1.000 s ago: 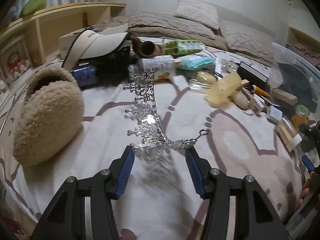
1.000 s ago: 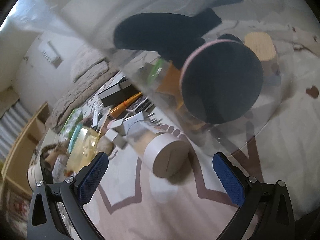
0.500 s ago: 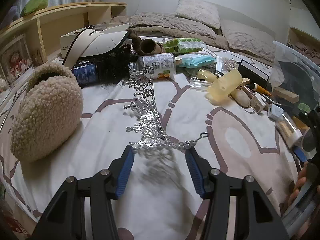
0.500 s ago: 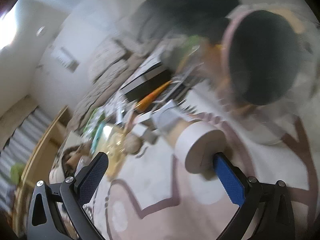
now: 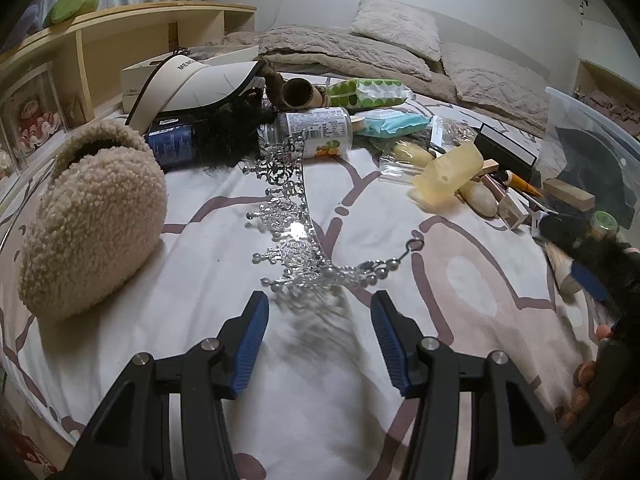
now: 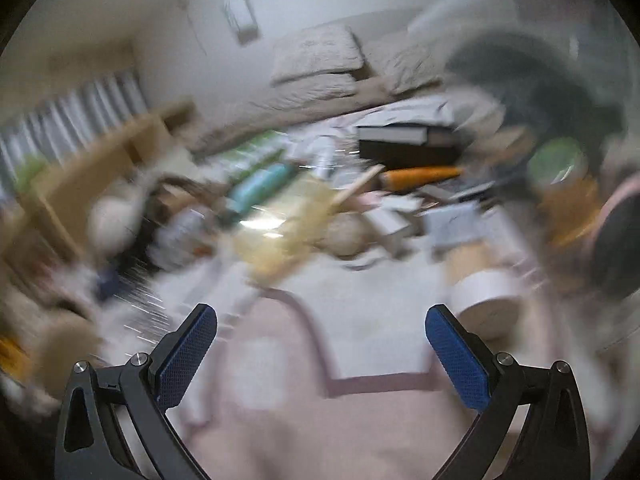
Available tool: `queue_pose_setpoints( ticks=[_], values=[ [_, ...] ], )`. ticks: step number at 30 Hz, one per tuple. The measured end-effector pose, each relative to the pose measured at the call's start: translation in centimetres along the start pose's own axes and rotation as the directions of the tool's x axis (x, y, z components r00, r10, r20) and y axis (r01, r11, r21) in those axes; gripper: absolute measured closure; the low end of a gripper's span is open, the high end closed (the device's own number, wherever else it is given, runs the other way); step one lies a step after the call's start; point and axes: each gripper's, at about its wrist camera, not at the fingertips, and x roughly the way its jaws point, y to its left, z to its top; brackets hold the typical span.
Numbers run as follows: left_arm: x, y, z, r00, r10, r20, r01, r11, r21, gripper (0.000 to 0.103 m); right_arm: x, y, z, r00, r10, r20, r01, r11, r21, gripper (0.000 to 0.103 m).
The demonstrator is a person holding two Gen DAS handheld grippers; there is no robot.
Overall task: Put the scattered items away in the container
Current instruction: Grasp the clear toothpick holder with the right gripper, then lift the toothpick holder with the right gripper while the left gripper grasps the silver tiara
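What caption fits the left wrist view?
Open left gripper poised before a silver tiara on a cluttered bed.

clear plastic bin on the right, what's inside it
Through the clear plastic bin wall a large dark item shows. The wall and clutter in front hide whatever lies deeper inside.

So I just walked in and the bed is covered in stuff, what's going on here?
Someone with a gripper in each hand is tidying clutter into a clear plastic bin. The left gripper is open, lined up just short of a silver tiara lying on the bedspread, not touching it. The right gripper is open, holds nothing, and its view is blurred, near a white-capped tube.
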Motion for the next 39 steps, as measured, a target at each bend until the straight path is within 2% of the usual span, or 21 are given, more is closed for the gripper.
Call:
queue_pose_setpoints(
  ticks=[2, 3, 7, 12, 15, 17, 22, 23, 24, 27, 28, 29, 30, 35, 39],
  values=[
    [0.1, 0.0, 0.0, 1.000, 0.000, -0.003, 0.000, 1.000, 0.001, 0.050, 0.0, 0.1, 0.1, 0.992, -0.125, 0.008, 0.125, 0.990, -0.071, 0.000],
    [0.1, 0.0, 0.0, 1.000, -0.001, -0.004, 0.001, 1.000, 0.002, 0.050, 0.2, 0.1, 0.4, 0.980, -0.200, 0.009, 0.200, 0.974, -0.110, 0.000],
    [0.2, 0.0, 0.0, 1.000, -0.003, -0.006, 0.003, 1.000, 0.000, 0.050, 1.8, -1.4, 1.0, 0.944, -0.330, -0.012, 0.322, 0.927, -0.191, 0.000],
    [0.4, 0.5, 0.1, 1.000, -0.024, -0.012, 0.023, 0.999, -0.036, 0.050, 3.6, -1.7, 1.2, 0.908, -0.418, -0.040, 0.383, 0.864, -0.326, 0.000],
    [0.6, 1.0, 0.1, 0.997, -0.073, -0.023, 0.071, 0.995, -0.074, 0.050, 4.4, -1.2, 0.9, 0.879, -0.477, -0.017, 0.425, 0.800, -0.424, 0.000],
    [0.8, 1.2, 0.2, 0.996, -0.089, -0.028, 0.086, 0.992, -0.089, 0.050, 5.0, -1.1, 0.7, 0.868, -0.496, -0.020, 0.429, 0.770, -0.473, 0.000],
    [1.1, 1.7, 0.6, 0.993, -0.117, -0.033, 0.113, 0.986, -0.121, 0.050, 6.2, -1.2, 0.2, 0.850, -0.524, -0.048, 0.414, 0.723, -0.553, 0.001],
    [1.1, 1.8, 0.6, 0.992, -0.123, -0.033, 0.118, 0.986, -0.122, 0.050, 6.2, -1.4, 0.1, 0.856, -0.514, -0.048, 0.404, 0.725, -0.558, 0.002],
    [1.1, 1.8, 0.7, 0.991, -0.132, -0.034, 0.127, 0.984, -0.123, 0.050, 6.1, -1.6, 0.2, 0.864, -0.502, -0.050, 0.396, 0.736, -0.550, 0.007],
    [1.2, 1.9, 0.7, 0.984, -0.173, -0.044, 0.165, 0.977, -0.137, 0.050, 6.1, -2.3, 0.4, 0.864, -0.499, -0.068, 0.393, 0.752, -0.528, 0.028],
    [1.2, 1.9, 0.7, 0.983, -0.178, -0.046, 0.170, 0.976, -0.139, 0.054, 6.2, -2.6, 0.4, 0.866, -0.495, -0.079, 0.387, 0.760, -0.523, 0.038],
    [1.2, 1.9, 0.7, 0.982, -0.183, -0.047, 0.175, 0.975, -0.137, 0.061, 6.3, -2.9, 0.4, 0.865, -0.495, -0.085, 0.386, 0.764, -0.517, 0.043],
    [1.2, 1.9, 0.7, 0.982, -0.185, -0.047, 0.177, 0.975, -0.135, 0.063, 6.3, -3.0, 0.4, 0.861, -0.502, -0.079, 0.397, 0.761, -0.513, 0.048],
    [0.5, 2.4, 0.7, 0.987, -0.157, -0.030, 0.152, 0.979, -0.135, 0.069, 5.7, -3.3, 0.5, 0.877, -0.473, -0.088, 0.382, 0.795, -0.471, 0.049],
    [0.1, 3.6, 0.8, 0.993, -0.120, -0.022, 0.115, 0.981, -0.154, 0.069, 4.6, -3.1, 0.2, 0.909, -0.401, -0.113, 0.320, 0.845, -0.428, 0.049]
  ],
)
